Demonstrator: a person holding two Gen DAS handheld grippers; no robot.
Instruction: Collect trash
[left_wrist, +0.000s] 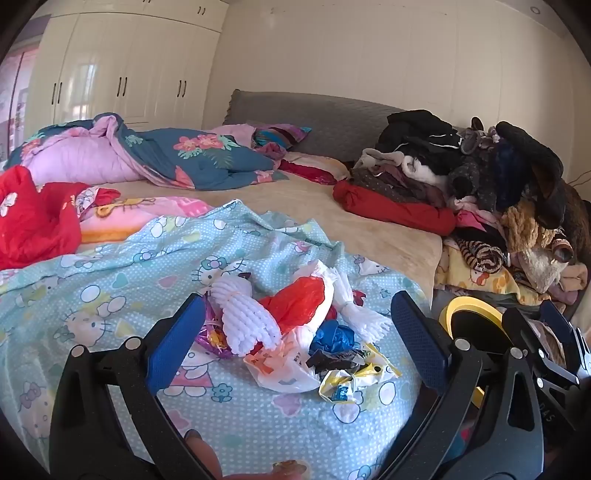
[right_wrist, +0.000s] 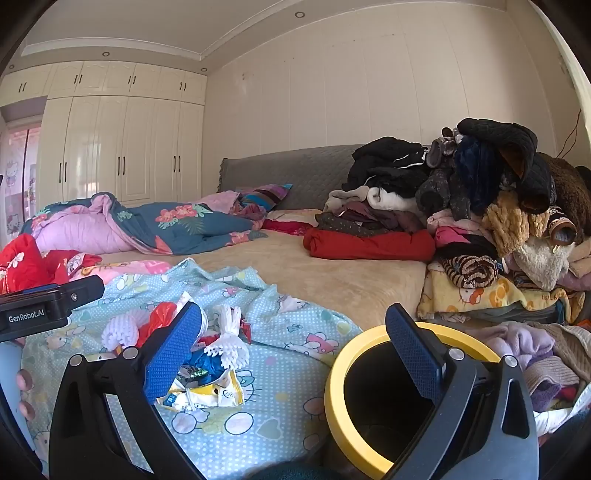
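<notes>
A heap of trash (left_wrist: 303, 332) lies on a light blue cartoon-print sheet (left_wrist: 110, 295) on the bed: white foam fruit nets (left_wrist: 245, 317), an orange plastic bag (left_wrist: 297, 301), a blue bag (left_wrist: 332, 338), white bags and a yellow-white wrapper (left_wrist: 354, 380). The heap also shows in the right wrist view (right_wrist: 203, 350). My left gripper (left_wrist: 295, 343) is open and empty, its jaws either side of the heap, just short of it. My right gripper (right_wrist: 291, 350) is open and empty, between the heap and a yellow-rimmed black bin (right_wrist: 373, 402). The bin also shows in the left wrist view (left_wrist: 472, 317).
A tall pile of clothes (right_wrist: 480, 214) fills the bed's right side. A blue floral quilt (left_wrist: 177, 155) and red cloth (left_wrist: 33, 221) lie at the left. A grey headboard (left_wrist: 314, 118) and white wardrobes (left_wrist: 122, 74) stand behind. More clothes (right_wrist: 546, 362) lie beside the bin.
</notes>
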